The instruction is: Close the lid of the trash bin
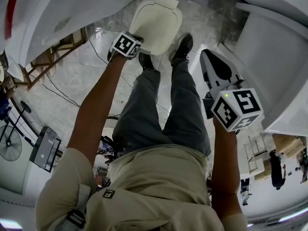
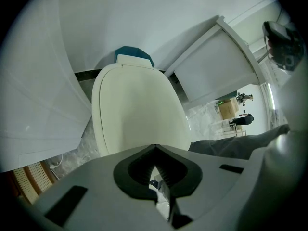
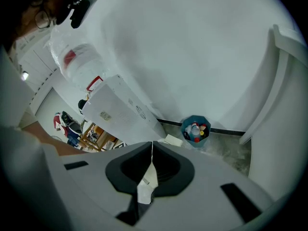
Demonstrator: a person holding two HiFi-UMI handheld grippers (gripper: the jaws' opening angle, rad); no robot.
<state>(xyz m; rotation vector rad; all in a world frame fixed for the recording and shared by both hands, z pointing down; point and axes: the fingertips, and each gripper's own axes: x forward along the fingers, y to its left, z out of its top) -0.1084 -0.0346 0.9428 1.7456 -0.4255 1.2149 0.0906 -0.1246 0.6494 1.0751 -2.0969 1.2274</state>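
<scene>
Marbled grey floor (image 1: 96, 57) runs between white panels. A white trash bin (image 1: 155, 20) stands just ahead of the person's shoes (image 1: 183, 44), its lid (image 2: 137, 109) lying down flat. The left gripper (image 2: 155, 150) sits at the lid's near edge, jaws together and empty; contact cannot be determined. The right gripper (image 3: 152, 146) is held well apart from the bin, jaws together and empty. Its view shows a blue bucket (image 3: 195, 131) of bottles at the wall; the left gripper view shows only a blue rim behind the bin.

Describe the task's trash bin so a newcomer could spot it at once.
On the grey floor, look just ahead of the person's black shoes. That bin has a shut cream lid, while the blue bin by the wall stands open, full of bottles.
</scene>
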